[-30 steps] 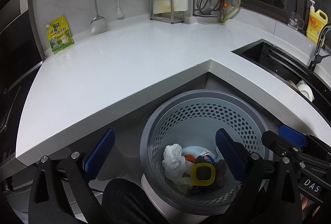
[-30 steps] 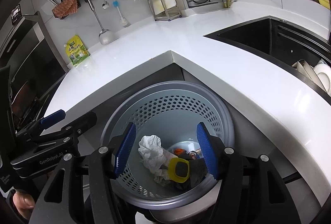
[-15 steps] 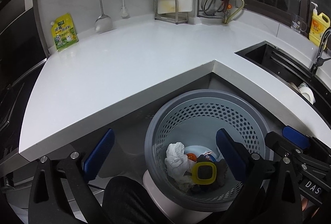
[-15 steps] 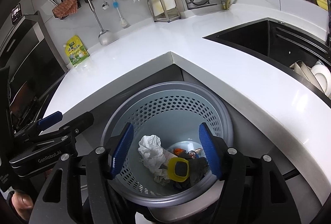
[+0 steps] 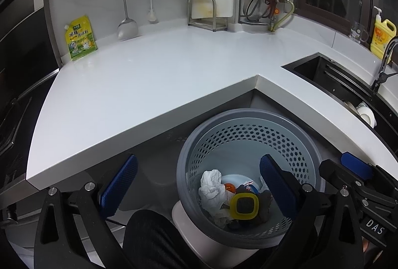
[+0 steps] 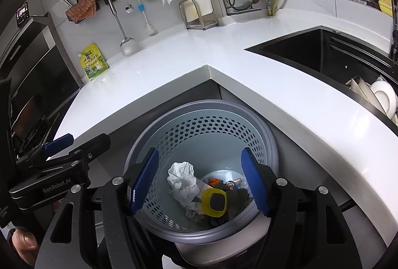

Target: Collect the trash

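Observation:
A grey perforated trash basket (image 5: 248, 129) (image 6: 206, 119) stands on the floor below the counter's inner corner. Inside lie a crumpled white tissue (image 5: 211, 184) (image 6: 181, 177), a yellow-rimmed lid (image 5: 244, 205) (image 6: 214, 201), dark scraps and a small orange piece. My right gripper (image 6: 201, 180) hangs open over the basket with nothing between its blue pads. My left gripper (image 5: 199, 184) is open wide, its right pad over the basket, its left pad beside it. Each gripper shows at the edge of the other's view.
The white L-shaped counter (image 5: 149, 85) wraps around the basket. A yellow-green pouch (image 5: 79, 37) leans on the back wall under hung utensils. A black sink (image 6: 311, 50) with dishes lies to the right; a yellow soap bottle (image 5: 381, 35) stands behind it. A dark trouser leg (image 5: 154, 239) is below.
The right gripper's pads have spread a little wider over the basket. The left view has shifted slightly to the left. The trash in the basket lies as before.

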`<control>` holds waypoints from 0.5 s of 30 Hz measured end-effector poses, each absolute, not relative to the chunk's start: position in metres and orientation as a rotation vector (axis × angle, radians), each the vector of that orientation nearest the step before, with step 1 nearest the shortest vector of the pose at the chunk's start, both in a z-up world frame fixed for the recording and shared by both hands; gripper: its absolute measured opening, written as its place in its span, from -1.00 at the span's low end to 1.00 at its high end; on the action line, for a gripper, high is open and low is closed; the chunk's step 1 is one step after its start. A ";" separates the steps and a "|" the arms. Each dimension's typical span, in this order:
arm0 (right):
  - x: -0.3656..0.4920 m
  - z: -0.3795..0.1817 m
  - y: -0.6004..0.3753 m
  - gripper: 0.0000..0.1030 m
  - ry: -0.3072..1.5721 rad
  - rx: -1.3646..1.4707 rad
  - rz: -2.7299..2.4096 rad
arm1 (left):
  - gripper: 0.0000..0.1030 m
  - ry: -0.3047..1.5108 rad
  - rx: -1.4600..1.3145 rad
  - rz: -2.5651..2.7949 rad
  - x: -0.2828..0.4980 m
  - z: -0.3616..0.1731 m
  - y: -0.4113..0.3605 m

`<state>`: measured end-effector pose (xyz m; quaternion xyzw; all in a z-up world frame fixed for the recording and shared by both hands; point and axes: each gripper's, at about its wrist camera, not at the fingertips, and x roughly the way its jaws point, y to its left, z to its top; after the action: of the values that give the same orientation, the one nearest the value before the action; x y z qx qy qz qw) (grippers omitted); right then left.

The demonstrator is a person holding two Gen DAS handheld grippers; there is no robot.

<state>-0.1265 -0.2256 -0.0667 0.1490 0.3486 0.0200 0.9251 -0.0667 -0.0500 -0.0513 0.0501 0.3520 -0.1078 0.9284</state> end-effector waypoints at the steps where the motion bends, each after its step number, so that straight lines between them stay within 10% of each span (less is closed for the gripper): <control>1: -0.127 -0.067 -0.225 0.28 0.715 0.304 0.041 | 0.87 0.721 0.102 -0.221 -0.067 -0.051 -0.050; 15: -0.126 -0.059 -0.220 0.30 0.712 0.274 0.036 | 0.87 0.723 0.079 -0.223 -0.067 -0.044 -0.045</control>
<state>-0.1263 -0.2205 -0.0587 0.1335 0.3476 0.0178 0.9279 -0.0671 -0.0447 -0.0444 0.0386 0.3528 -0.1086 0.9286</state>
